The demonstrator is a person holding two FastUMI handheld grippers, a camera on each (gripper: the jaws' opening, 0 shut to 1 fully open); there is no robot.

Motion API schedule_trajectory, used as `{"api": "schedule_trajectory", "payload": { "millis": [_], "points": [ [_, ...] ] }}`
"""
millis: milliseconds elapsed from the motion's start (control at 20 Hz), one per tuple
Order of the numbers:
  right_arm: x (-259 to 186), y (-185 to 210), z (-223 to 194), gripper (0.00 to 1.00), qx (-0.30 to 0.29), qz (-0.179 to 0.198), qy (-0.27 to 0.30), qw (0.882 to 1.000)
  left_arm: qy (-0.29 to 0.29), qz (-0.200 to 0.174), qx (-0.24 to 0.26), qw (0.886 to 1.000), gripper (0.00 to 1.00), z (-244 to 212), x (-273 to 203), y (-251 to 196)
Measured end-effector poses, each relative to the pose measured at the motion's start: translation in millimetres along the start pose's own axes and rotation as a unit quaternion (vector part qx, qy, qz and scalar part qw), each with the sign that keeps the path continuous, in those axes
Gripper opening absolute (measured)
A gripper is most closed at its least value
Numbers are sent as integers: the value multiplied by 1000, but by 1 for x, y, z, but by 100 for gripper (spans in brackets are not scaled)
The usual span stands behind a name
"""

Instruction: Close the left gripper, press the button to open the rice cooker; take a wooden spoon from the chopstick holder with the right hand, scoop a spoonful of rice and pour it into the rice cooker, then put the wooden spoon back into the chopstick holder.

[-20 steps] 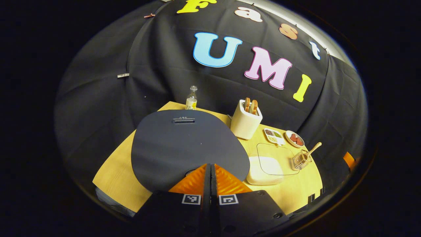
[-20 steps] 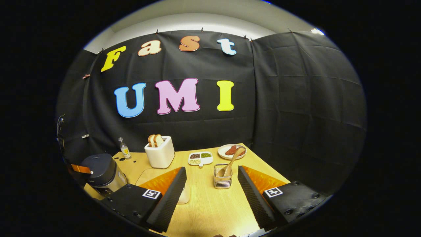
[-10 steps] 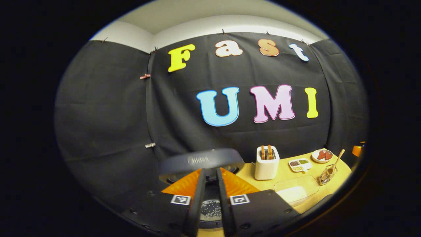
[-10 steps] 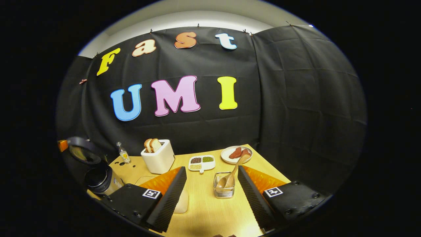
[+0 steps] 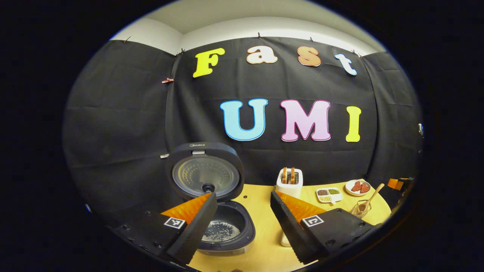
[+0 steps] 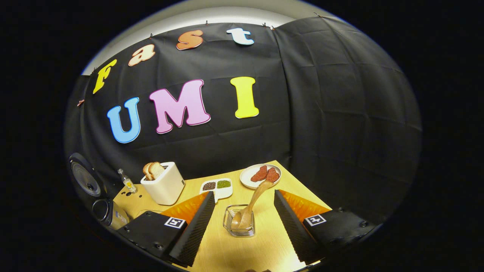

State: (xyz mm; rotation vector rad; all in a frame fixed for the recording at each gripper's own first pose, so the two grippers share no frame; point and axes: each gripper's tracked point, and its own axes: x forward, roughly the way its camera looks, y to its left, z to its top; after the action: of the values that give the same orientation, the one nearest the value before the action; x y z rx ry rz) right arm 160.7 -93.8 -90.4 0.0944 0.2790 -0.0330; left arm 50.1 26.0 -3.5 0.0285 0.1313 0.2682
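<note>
The desk (image 6: pixel 264 241) spreads pale and wooden across the booth, everything set out on top of it. Biggest item on it: the rice cooker (image 5: pixel 227 230), sitting at the desk's left end, lid (image 5: pixel 204 175) standing straight up and wide open, its inner plate facing us. Down in the pot there's a scatter of white grains at the bottom. In the right gripper view the same cooker (image 6: pixel 107 213) sits at the far left edge, lid up.

Next in size, the white toaster (image 6: pixel 162 187) with two slices of bread poking out of the top, standing near the back of the desk. Just left of it, a small clear bottle (image 6: pixel 126 181). To its right, a white divided dish (image 6: pixel 217 187) with dark, green and pale fillings, and beyond that a round plate (image 6: pixel 249 175) carrying red pieces.

The left gripper (image 5: pixel 242 230) hangs over the desk with its fingers spread wide apart, nothing between them; the open pot sits just behind its left finger.

The right gripper (image 6: pixel 244 230) is released too, fingers wide, and right between them stands the chopstick holder (image 6: pixel 239 226), a small wire basket on the desk's front part. The wooden spoon (image 6: pixel 253 206) rests in it, bowl down, handle leaning up and to the right toward the plate. Fingers apart from the spoon on both sides, no contact.
</note>
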Motion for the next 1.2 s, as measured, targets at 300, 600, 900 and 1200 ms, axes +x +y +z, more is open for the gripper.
{"api": "schedule_trajectory", "payload": {
  "millis": [300, 600, 900, 1200],
  "points": [
    [46, -15, -23, 98, 15, 3, 47, 999, 49, 33, -36, 998, 97, -27, -8, -12],
    [97, -28, -51, 99, 61, -5, 93, 994, 92, 67, -49, 992, 97, -57, -24, -19],
    [139, -34, -88, 97, 103, -16, 149, 983, 131, 79, -47, 987, 97, -82, -40, -38],
    [158, -30, -101, 58, 161, -25, 179, 970, 165, 78, -26, 983, 97, -104, -52, -58]
  ]
}}
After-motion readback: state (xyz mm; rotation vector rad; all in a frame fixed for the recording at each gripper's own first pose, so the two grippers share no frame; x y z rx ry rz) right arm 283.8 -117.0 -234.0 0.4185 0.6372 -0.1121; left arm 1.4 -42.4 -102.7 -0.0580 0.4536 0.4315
